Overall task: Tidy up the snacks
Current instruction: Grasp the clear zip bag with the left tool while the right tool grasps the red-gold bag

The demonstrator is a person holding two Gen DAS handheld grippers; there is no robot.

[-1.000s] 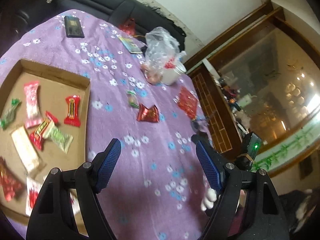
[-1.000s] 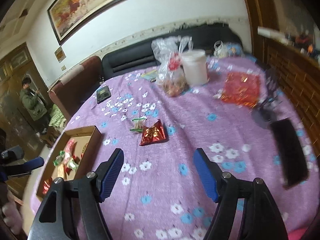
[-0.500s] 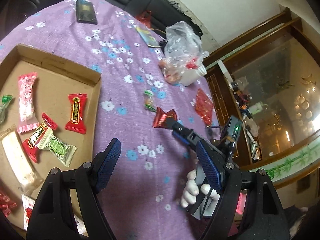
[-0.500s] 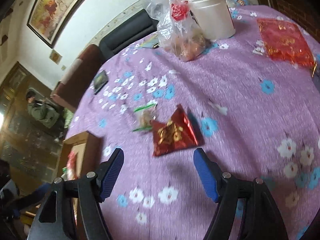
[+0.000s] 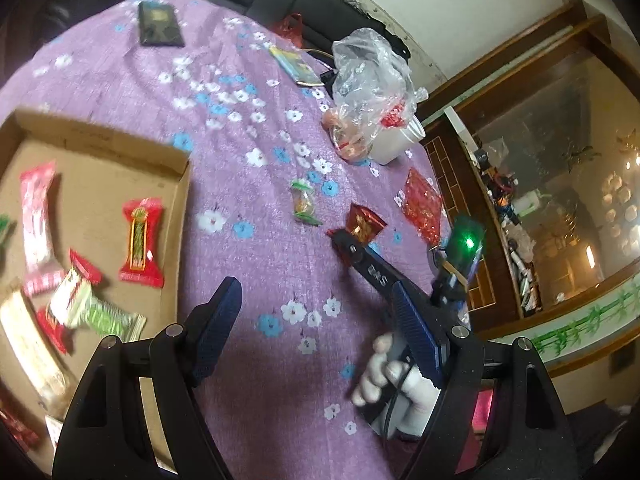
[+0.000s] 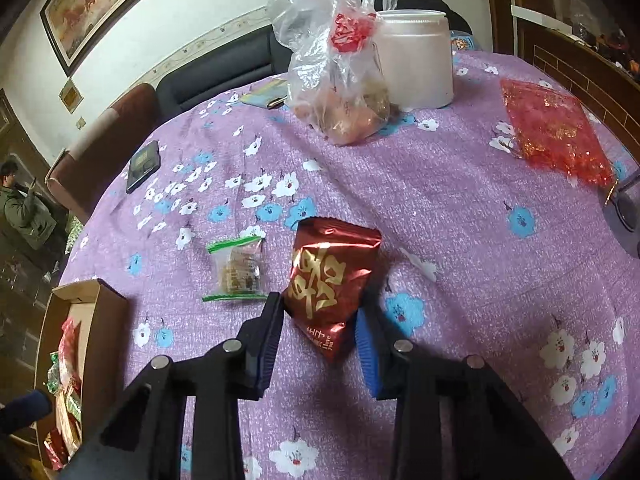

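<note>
A dark red snack packet with gold characters (image 6: 330, 280) lies on the purple flowered cloth. My right gripper (image 6: 318, 316) is partly closed around its near end, a pad on each side, with small gaps showing. The packet also shows in the left wrist view (image 5: 364, 222), at the tip of the right gripper (image 5: 340, 240). A clear green-edged candy packet (image 6: 236, 270) lies just left of it. My left gripper (image 5: 316, 316) is open and empty above the cloth, right of the cardboard tray (image 5: 182, 200), which holds several wrapped snacks.
A plastic bag of food (image 6: 340, 76) and a white tub (image 6: 414, 60) stand at the back. A red mesh pouch (image 6: 554, 132) lies at the right. A dark phone (image 6: 143, 164) and a card (image 6: 266, 94) lie at the far side. The tray (image 6: 94, 296) is at the left.
My right gripper has moved forward and down to the red packet and its jaws have narrowed around it. My left gripper has shifted slightly and stays open.
</note>
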